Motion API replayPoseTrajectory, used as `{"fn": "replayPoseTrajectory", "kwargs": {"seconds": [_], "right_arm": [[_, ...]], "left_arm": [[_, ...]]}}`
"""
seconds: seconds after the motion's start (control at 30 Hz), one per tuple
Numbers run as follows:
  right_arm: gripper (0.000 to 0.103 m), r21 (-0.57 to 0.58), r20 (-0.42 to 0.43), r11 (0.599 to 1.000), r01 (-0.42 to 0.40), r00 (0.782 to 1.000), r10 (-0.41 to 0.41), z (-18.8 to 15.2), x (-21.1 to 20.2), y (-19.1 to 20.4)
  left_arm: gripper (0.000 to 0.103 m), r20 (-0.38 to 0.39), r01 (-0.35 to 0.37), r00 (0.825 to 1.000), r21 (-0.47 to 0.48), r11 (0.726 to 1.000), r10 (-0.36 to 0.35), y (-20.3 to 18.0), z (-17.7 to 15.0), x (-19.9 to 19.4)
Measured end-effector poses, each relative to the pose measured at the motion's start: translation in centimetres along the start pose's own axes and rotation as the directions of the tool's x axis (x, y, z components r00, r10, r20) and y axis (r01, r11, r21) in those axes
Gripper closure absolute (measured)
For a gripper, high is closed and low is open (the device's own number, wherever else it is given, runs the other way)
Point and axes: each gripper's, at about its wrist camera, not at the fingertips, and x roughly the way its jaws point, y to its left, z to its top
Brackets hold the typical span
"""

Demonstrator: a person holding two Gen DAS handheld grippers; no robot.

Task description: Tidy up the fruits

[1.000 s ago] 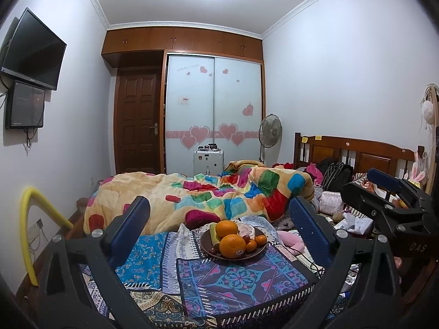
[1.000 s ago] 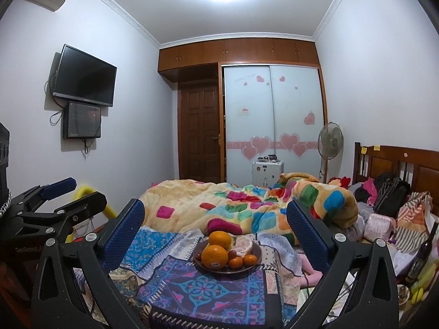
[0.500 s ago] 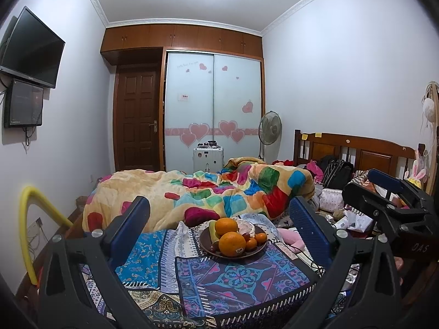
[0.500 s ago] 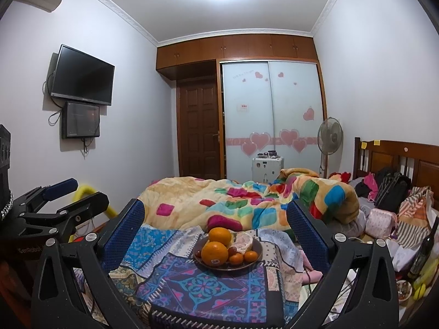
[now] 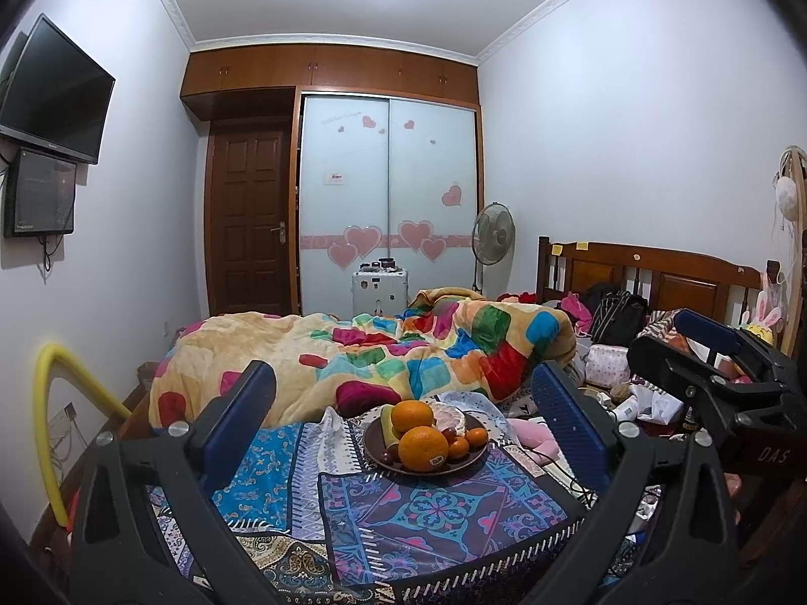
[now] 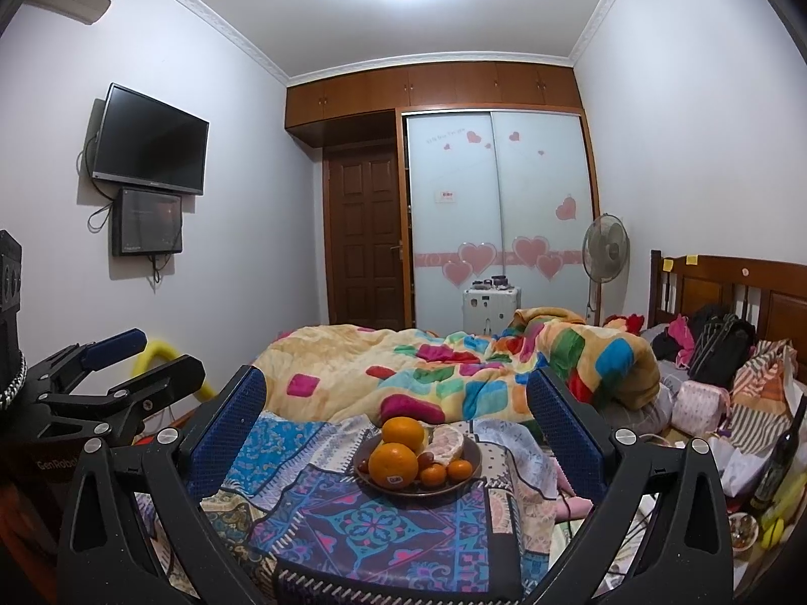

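Note:
A dark round plate (image 5: pixel 377 455) sits on a patterned cloth (image 5: pixel 439 509) and holds two large oranges (image 5: pixel 422 447), small tangerines (image 5: pixel 476 436), a peeled pomelo piece (image 5: pixel 449 417), a green fruit and grapes. It also shows in the right wrist view (image 6: pixel 474 464) with the oranges (image 6: pixel 393 463). My left gripper (image 5: pixel 403 413) is open and empty, held back from the plate. My right gripper (image 6: pixel 396 418) is open and empty, also short of the plate. Each gripper shows at the edge of the other's view.
A colourful quilt (image 5: pixel 403 348) covers the bed behind the plate. Bags and clutter (image 6: pixel 716 383) lie at the right by the wooden headboard (image 5: pixel 655 272). A dark bottle (image 6: pixel 779 459) and yellow bananas (image 6: pixel 782 509) sit at the far right. A yellow tube (image 5: pixel 50 403) stands left.
Both views have tilted slightly upward, so the plate sits a little lower in frame. Both grippers stay open and empty.

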Motion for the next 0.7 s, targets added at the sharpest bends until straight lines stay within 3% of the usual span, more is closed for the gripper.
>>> {"fn": "replayPoseTrajectory", "kwargs": {"seconds": [0.7], "right_arm": [[0.000, 0.003, 0.002, 1.000, -0.001, 1.000, 0.001, -0.03, -0.08, 0.02]], "left_arm": [[0.000, -0.001, 0.009, 1.000, 0.000, 1.000, -0.009, -0.23, 0.18, 0.06]]}}
